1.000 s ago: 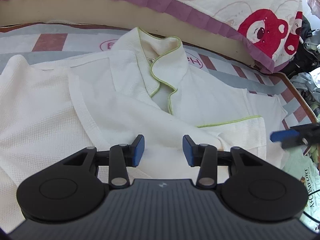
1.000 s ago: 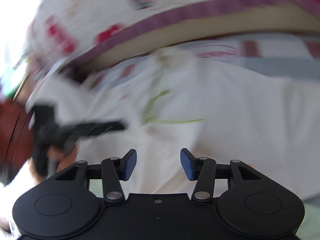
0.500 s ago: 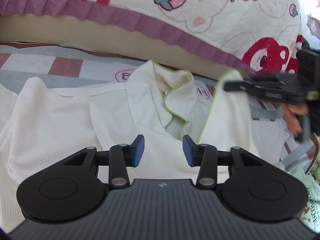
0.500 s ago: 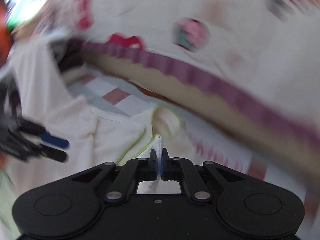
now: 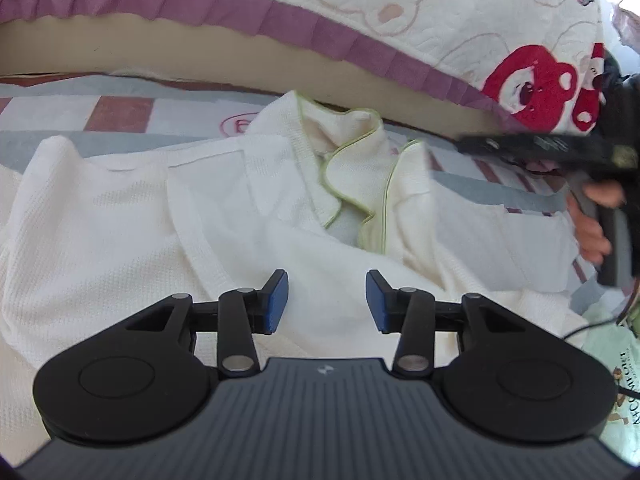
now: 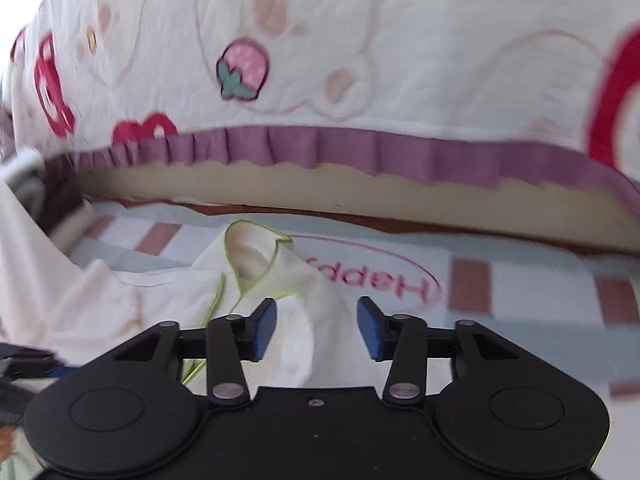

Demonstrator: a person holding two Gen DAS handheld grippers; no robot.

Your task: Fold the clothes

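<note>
White waffle-knit garment (image 5: 248,216) lies spread on the checked sheet (image 5: 120,114).

Background only: quilted cream bedspread (image 5: 440,12) hanging over the far side, printed with red bears, strawberries and pale bear outlines, edged in a purple ruffle (image 5: 280,20). Tan mattress side (image 5: 160,54) shows under the ruffle. Below that, a checked sheet (image 5: 120,114) in white, grey-blue and brick red, with a pink oval logo reading "Happy" (image 6: 376,284), upside down in the right wrist view. Pale green packaging with dark print (image 5: 616,364) at lower right of the left wrist view, text too distorted to read.
</note>
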